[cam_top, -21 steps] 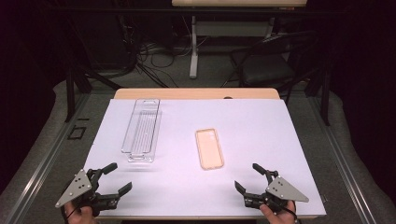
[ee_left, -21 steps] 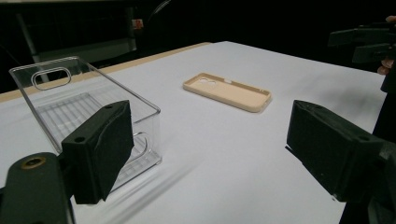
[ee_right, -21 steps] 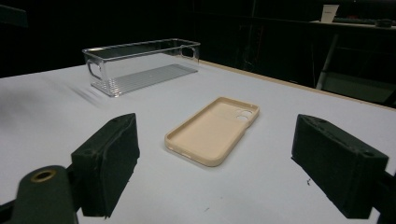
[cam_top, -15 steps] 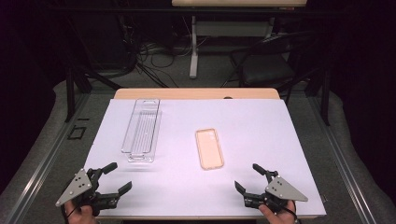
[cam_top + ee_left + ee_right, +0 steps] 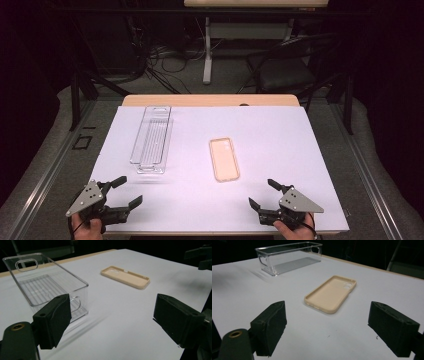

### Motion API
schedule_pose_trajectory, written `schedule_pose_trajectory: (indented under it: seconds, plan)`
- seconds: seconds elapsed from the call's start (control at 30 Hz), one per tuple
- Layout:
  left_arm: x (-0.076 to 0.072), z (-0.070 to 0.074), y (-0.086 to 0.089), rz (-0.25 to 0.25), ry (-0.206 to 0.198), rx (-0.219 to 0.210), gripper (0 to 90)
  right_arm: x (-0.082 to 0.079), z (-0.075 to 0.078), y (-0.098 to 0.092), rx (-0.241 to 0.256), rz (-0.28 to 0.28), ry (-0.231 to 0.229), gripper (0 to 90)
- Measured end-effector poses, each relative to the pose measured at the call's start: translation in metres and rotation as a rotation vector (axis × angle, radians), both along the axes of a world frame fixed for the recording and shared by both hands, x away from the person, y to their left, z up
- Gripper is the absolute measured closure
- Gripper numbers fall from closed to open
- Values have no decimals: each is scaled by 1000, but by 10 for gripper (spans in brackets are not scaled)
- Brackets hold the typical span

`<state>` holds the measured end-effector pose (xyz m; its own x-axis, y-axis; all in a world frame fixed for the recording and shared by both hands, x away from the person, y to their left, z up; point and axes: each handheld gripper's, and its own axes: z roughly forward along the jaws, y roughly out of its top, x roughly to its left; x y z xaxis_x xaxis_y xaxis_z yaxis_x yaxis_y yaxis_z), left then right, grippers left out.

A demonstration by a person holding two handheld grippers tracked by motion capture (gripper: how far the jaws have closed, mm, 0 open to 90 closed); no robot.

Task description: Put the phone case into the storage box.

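This looks like a lab or recording studio rather than a home. A wooden table (image 5: 210, 100) covered edge to edge by a white sheet (image 5: 280, 150) stands on grey carpet in a dark, black-walled room. Loose cables (image 5: 160, 60) tangle on the floor beyond the table's far edge, beside the white leg of another desk (image 5: 207, 55) and a black chair (image 5: 285, 70), while metal rails (image 5: 45, 170) run along the floor past the table's left and right edges.
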<state>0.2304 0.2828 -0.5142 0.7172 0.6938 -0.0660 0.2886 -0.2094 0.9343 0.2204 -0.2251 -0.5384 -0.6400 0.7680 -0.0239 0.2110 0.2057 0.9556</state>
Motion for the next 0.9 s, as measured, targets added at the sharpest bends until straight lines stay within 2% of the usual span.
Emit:
schedule_pose_trajectory:
  seconds: [0.1, 0.13, 0.17, 0.2, 0.23, 0.3, 0.33, 0.37, 0.4, 0.57, 0.63, 0.73, 0.9]
  plan:
    - [5, -2, -1, 3, 34, 36, 147, 2, -2, 1, -31, 4, 37, 147]
    - [5, -2, -1, 3, 34, 36, 146, 3, -2, 2, -41, 3, 42, 147]
    - [7, -2, -2, 1, 48, 55, 146, 4, -2, 2, -56, -1, 42, 147]
    - [12, -1, -4, -7, 82, 79, 146, 5, -1, 3, -68, -11, 49, 147]
    - [12, -1, -4, -7, 82, 79, 147, 7, -1, 2, -76, -17, 53, 147]
    - [16, 2, -4, -20, 114, 72, 147, 8, 0, 2, -72, -19, 67, 147]
    - [17, 3, -3, -30, 127, 69, 146, 12, 1, 1, -78, -20, 97, 146]
    - [19, 5, -3, -44, 136, 76, 146, 12, 1, 1, -78, -20, 97, 146]
    - [21, 8, -3, -59, 145, 97, 146, 15, 1, 0, -77, -15, 129, 146]
    - [27, 13, -2, -86, 170, 104, 146, 20, 2, -2, -126, 1, 180, 147]
    - [30, 15, -1, -90, 187, 106, 146, 22, 5, -3, -136, 0, 188, 146]
    - [38, 16, -1, -106, 243, 88, 146, 26, 10, -6, -165, 3, 200, 147]
    - [44, 18, -4, -127, 266, 115, 114, 33, 18, -7, -205, 24, 223, 146]
